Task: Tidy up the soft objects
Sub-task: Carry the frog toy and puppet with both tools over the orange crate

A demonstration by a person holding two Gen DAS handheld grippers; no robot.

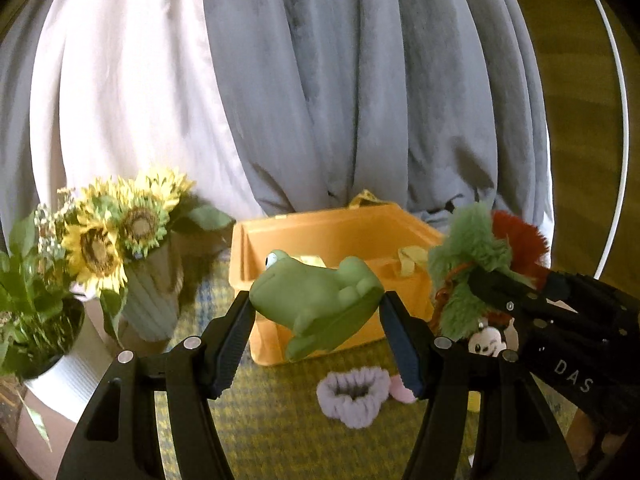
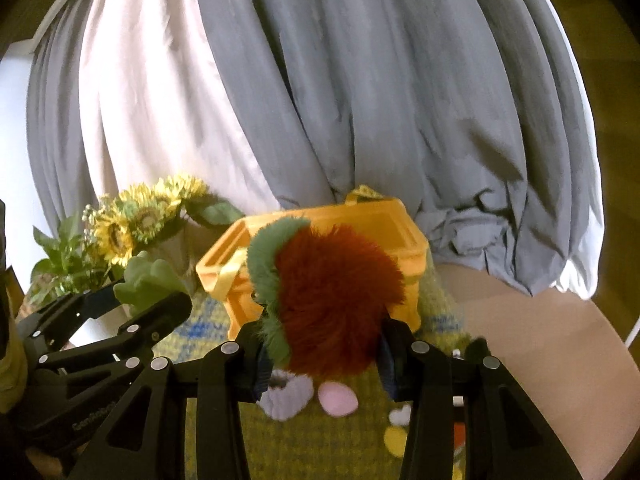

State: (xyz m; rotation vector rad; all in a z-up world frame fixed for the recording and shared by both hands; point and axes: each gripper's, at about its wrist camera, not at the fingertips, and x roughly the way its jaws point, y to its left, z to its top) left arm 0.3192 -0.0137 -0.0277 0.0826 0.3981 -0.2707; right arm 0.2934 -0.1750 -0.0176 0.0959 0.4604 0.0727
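My left gripper [image 1: 316,312] is shut on a green soft frog [image 1: 316,300] and holds it in the air in front of the orange bin [image 1: 332,232]. My right gripper [image 2: 324,344] is shut on a furry red and green pom-pom toy [image 2: 332,296], also raised before the bin [image 2: 384,220]. In the left wrist view that toy [image 1: 476,248] hangs at the right with a small mouse charm [image 1: 486,344] under it. A lilac scrunchie [image 1: 354,394] and a pink soft piece [image 2: 338,400] lie on the yellow-green mat [image 1: 272,432].
A vase of sunflowers [image 1: 120,236] and a potted plant [image 1: 32,300] stand left of the bin. Grey and white curtains [image 1: 340,92] hang behind. Small soft pieces, white and yellow [image 2: 396,436], lie on the mat at the right.
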